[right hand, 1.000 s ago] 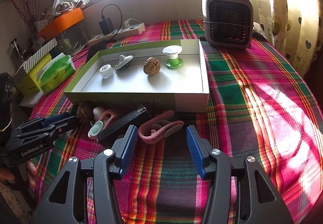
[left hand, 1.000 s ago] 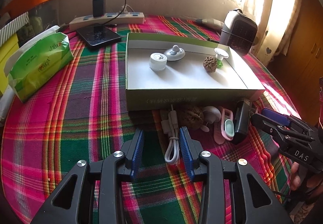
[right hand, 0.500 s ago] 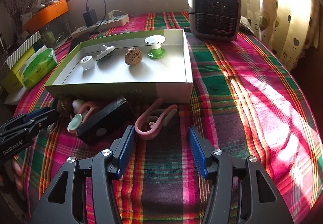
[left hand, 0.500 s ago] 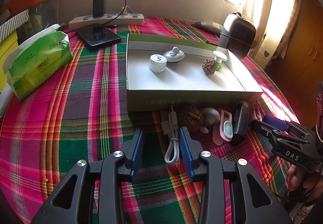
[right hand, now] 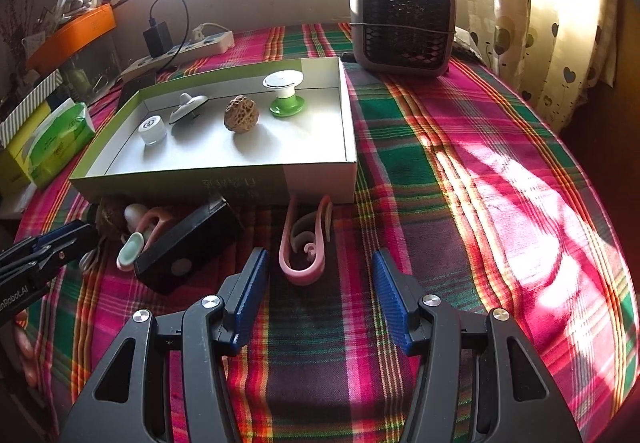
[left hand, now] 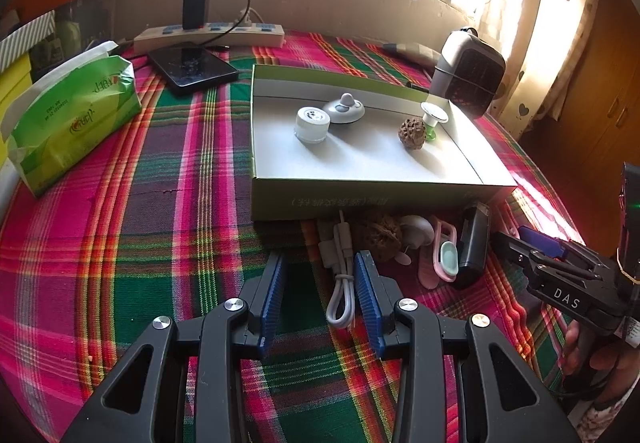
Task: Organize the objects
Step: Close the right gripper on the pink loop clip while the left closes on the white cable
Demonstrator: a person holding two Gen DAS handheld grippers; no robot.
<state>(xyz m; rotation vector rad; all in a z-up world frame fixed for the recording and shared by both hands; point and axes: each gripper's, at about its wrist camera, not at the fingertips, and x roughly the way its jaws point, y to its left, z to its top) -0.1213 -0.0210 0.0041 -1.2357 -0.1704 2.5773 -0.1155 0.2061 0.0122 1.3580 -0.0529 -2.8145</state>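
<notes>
1. The right gripper (right hand: 318,285) has swung since a second ago: the pink clip (right hand: 306,243) that lay tilted ahead of its left finger now sits nearly straight at 12 o'clock between its blue pads (right hand: 250,293), which stand apart and touch nothing.
2. The left gripper (left hand: 320,291) has kept its place; its fingers are apart, with the coiled white cable (left hand: 340,279) lying on the cloth between them, unpressed, beside the right pad.
3. The open green-and-white box (right hand: 320,179) rests on the plaid tablecloth (right hand: 460,171) at 11 o'clock in the right view, holding a white cap (right hand: 152,129), a grey spinning top (right hand: 188,105), a walnut (right hand: 241,113) and a green-based stopper (right hand: 285,93).
4. In front of the box lie a second walnut (left hand: 382,235), a pink-and-mint clip (left hand: 444,255) and a black case (right hand: 188,249).
5. Readable writing: "DAS" on the right gripper's body in the left view; "nRobot.AI" on the left gripper in the right view. Print on the box front and on the green tissue pack (left hand: 76,119) is too small to read.
</notes>
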